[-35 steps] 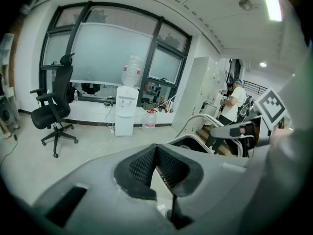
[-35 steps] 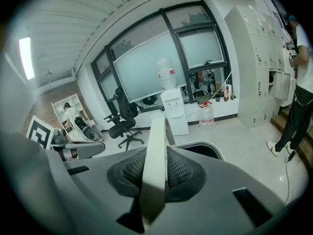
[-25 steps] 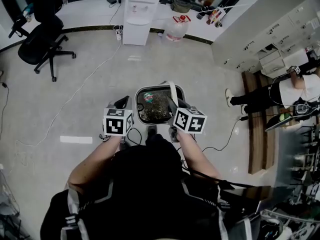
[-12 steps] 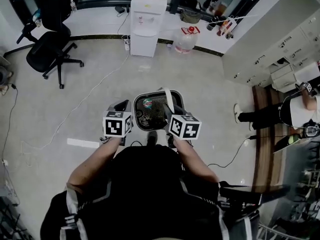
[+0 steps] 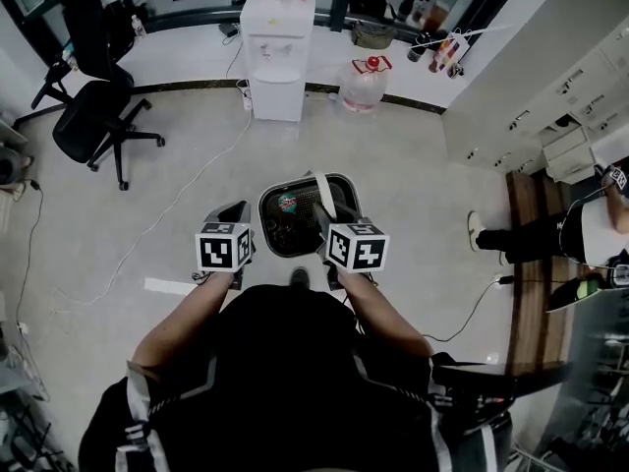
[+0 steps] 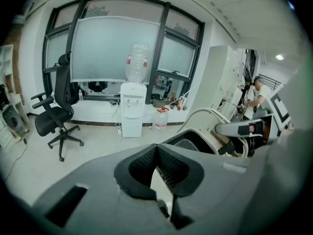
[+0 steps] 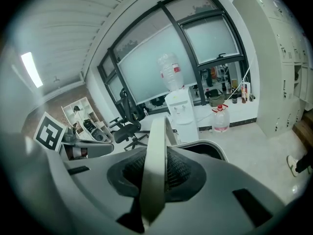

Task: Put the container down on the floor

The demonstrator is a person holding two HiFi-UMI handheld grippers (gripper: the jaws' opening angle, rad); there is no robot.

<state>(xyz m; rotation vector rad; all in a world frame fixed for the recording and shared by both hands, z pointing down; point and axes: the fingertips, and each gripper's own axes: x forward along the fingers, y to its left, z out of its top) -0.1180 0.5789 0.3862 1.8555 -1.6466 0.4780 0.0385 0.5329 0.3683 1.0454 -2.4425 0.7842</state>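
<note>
Right tongs [image 5: 325,220] clenched on the pale handle [image 5: 322,193] of the container [image 5: 295,232]; in the right gripper view that handle [image 7: 155,170] ran straight up between the two pads, which pressed on it. Container hung off the floor [image 5: 413,214], just ahead of both tongs and between them, mesh inside, a small colourful item [image 5: 286,203] in its far left corner. Left tongs [image 5: 239,211] just beside the container's left wall, apart from it. In the left gripper view the pad tips met, nothing gripped.

Versus a second earlier: same grip, and the handle sat in the same place in the right tongs. Container hadn't shifted relative to either pair of tongs. What changed was the room around them. The water dispenser [image 5: 276,55] and the big water bottle [image 5: 362,85] ahead of the tongs sat lower in the head view, so closer. Office chair [image 5: 93,116] showed further off to the left of the left tongs. The white strip [image 5: 169,286] on the floor stayed behind the left tongs. The bystander [image 5: 580,234] slid further out right of the right tongs.
</note>
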